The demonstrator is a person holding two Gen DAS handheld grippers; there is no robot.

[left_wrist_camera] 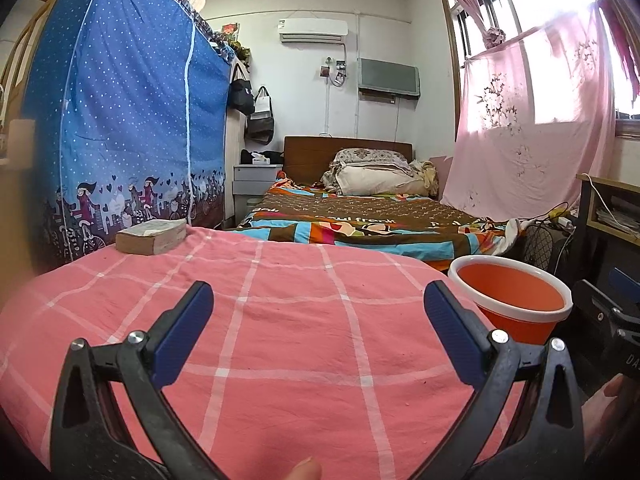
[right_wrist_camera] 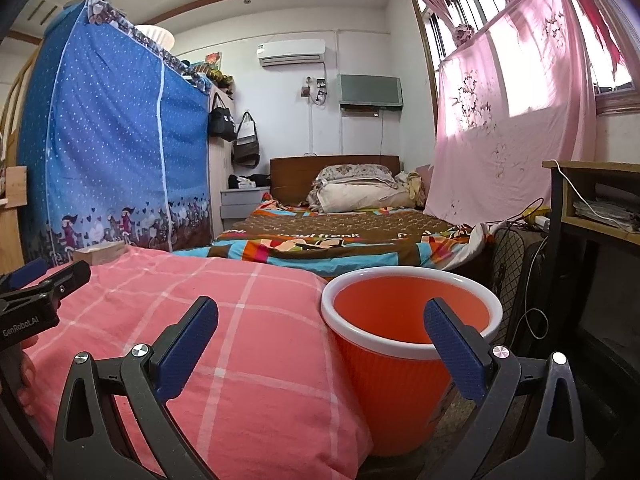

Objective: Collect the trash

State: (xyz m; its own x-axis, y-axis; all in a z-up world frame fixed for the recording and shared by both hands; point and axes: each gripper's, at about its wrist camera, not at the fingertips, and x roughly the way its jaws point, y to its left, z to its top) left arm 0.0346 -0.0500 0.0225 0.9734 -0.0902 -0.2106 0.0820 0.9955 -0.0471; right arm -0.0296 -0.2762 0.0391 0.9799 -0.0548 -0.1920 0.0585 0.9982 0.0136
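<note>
**Both grippers empty over the pink bed, bin waiting at the edge**

In the left wrist view, the left gripper (left_wrist_camera: pixel 319 302) fills the lower half of the frame with its blue-padded jaws spread wide and nothing between them, poised over the pink checked bedcover (left_wrist_camera: pixel 280 320). The right gripper (right_wrist_camera: pixel 321 318) is likewise released and empty; it sits in the lower part of its own frame, its right pad overlapping the rim of the orange bin (right_wrist_camera: pixel 400 380), so it appears lined up on the bin's mouth.

The bin stands at lower centre-right in the right wrist view, just beside the edge of the covered surface, and at right of centre in the left view. That placement looks deliberate: anything picked off the cover can be dropped in with a short swing. Its visible inner wall looks bare; the bottom cannot be seen.

No obvious scrap of trash shows on the cover. The one loose item is a thick, worn book (left_wrist_camera: pixel 151 236) at middle left in the left view, lying at the far edge near the blue dotted wardrobe cover (left_wrist_camera: pixel 132 120). Whether it counts as trash cannot be told, so the task seems either at its start or near its close.
</note>
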